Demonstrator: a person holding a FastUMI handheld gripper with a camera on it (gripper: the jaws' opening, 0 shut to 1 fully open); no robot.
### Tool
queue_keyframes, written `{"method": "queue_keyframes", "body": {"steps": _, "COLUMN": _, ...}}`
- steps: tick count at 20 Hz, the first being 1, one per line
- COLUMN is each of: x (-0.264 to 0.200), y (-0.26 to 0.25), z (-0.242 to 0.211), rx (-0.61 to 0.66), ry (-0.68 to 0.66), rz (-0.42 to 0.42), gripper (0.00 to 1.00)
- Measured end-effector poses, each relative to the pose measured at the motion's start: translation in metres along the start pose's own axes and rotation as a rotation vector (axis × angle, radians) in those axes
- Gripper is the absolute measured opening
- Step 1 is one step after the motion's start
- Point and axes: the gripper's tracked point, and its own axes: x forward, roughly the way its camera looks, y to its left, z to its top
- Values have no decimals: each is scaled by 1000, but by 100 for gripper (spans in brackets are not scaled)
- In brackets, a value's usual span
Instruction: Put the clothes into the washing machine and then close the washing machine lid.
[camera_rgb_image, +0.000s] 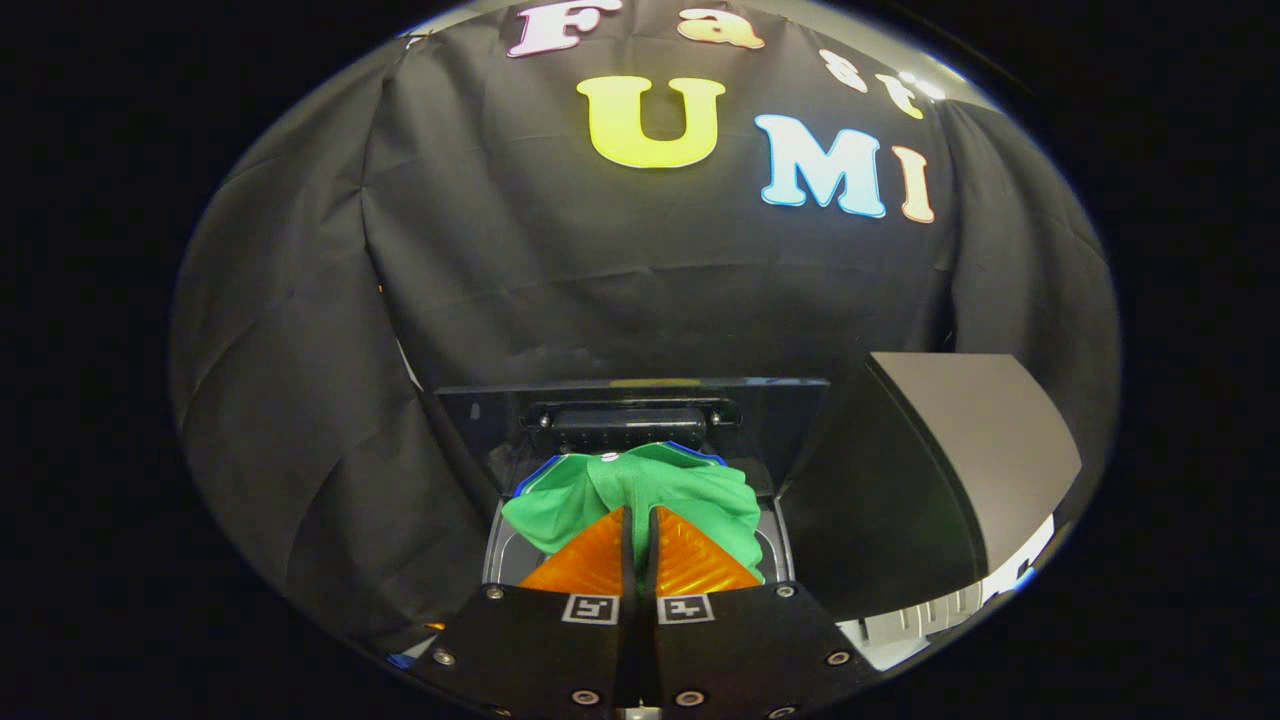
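Observation:
A green garment with a blue trim hangs bunched from my gripper, whose two orange fingers are shut on it. The cloth hangs over the washing machine's top opening, just beyond the fingers. The machine's dark lid stands raised upright behind the garment, its hinge block showing above the cloth.
A dark grey panel with a lighter angled face rises to the right of the machine. Black cloth closes off the booth behind and on both sides. A white surface shows low on the right.

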Motion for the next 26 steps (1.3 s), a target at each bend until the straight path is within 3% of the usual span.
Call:
{"method": "queue_keyframes", "body": {"steps": 14, "x": 84, "y": 11, "z": -91, "rx": 34, "ry": 235, "rz": 3, "gripper": 0}}
{"method": "queue_keyframes", "body": {"steps": 26, "x": 118, "y": 5, "z": -157, "rx": 25, "ry": 451, "rz": -8, "gripper": 0}}
